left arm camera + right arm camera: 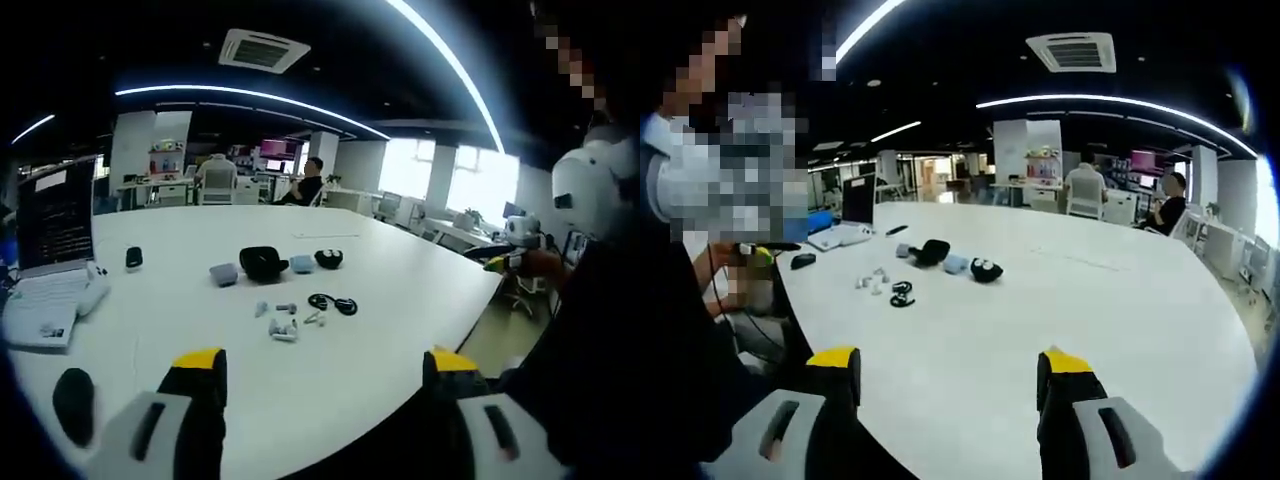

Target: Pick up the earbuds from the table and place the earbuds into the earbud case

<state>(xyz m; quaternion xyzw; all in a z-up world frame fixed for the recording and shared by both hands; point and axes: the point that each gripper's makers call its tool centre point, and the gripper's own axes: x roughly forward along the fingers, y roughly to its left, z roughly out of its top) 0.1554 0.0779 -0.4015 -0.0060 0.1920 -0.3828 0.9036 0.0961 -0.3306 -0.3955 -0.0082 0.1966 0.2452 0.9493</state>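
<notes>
The left tongs [327,372] stood with jaws wide apart and held nothing, hovering over the near edge of the white table [400,290]; the right tongs [945,368] were likewise spread and bare above the table [1090,300]. Well ahead of the left tongs lay the small white earbuds [283,328] beside a black ear-hook pair [334,303], with the open black earbud case [264,263] just beyond them among other small cases. Further left sat a laptop [50,250] and a black mouse [133,258].

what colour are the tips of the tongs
Yellow tips on black tongs, clearest in the left gripper view.
</notes>
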